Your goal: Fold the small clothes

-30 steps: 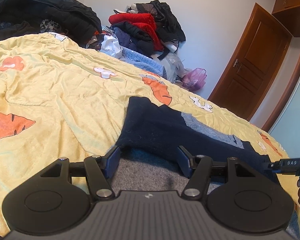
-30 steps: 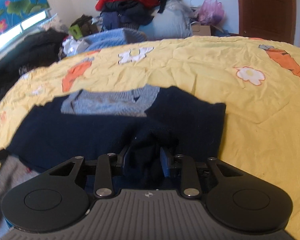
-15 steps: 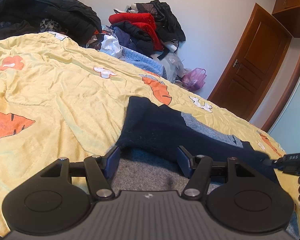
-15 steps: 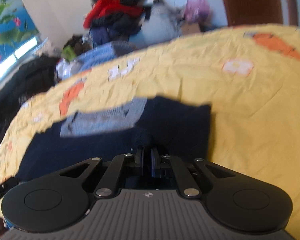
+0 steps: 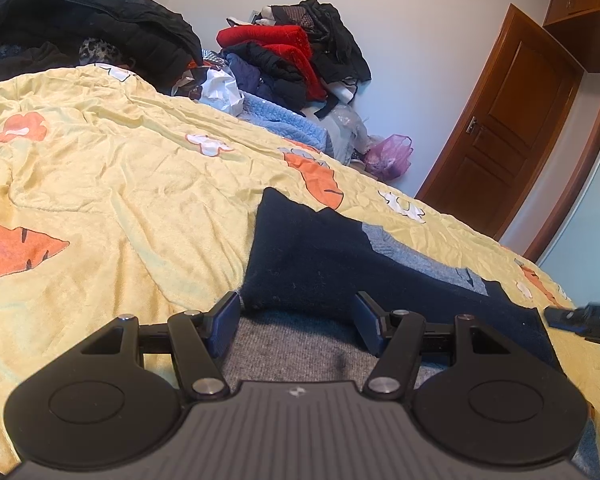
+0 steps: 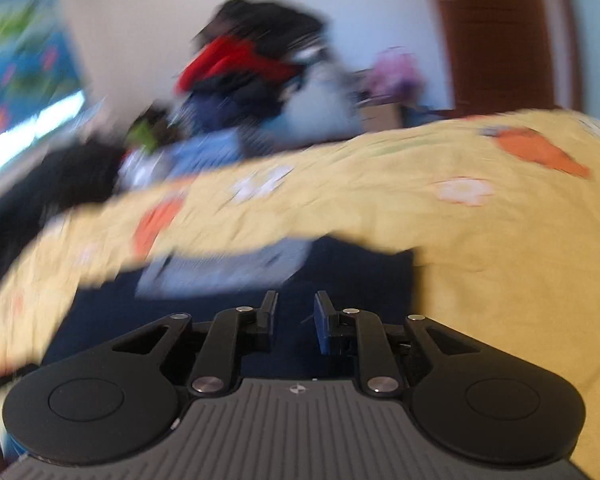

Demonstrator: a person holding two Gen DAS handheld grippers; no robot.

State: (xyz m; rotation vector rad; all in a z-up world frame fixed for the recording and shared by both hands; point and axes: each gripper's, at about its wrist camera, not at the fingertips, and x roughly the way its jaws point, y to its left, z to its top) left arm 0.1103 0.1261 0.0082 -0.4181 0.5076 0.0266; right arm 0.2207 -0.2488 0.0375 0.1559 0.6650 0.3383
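Left wrist view: the left gripper (image 5: 296,316) hovers low over a navy sweater (image 5: 324,256) with a grey-blue collar panel (image 5: 416,256), its jaws spread wide with nothing between them; a grey knitted layer (image 5: 300,344) of the garment lies directly beneath the fingers. The sweater lies flat near the closer edge of a bed covered by a yellow quilt (image 5: 120,200) printed with orange and white motifs. Beyond the bed's far edge stand a pile of clothes (image 5: 288,52), a black coat (image 5: 100,28), a purple plastic bag (image 5: 388,156) and a wooden door (image 5: 512,128). The tip of the right gripper (image 5: 580,318) enters at the right margin. Right wrist view (motion-blurred): the right gripper (image 6: 296,312) is over the navy sweater (image 6: 360,272), its jaws parted by a narrow gap and clasping nothing visible. The grey-blue collar panel (image 6: 228,268) lies just ahead, with the yellow quilt (image 6: 460,240) around the garment and the pile of clothes (image 6: 256,72) behind.
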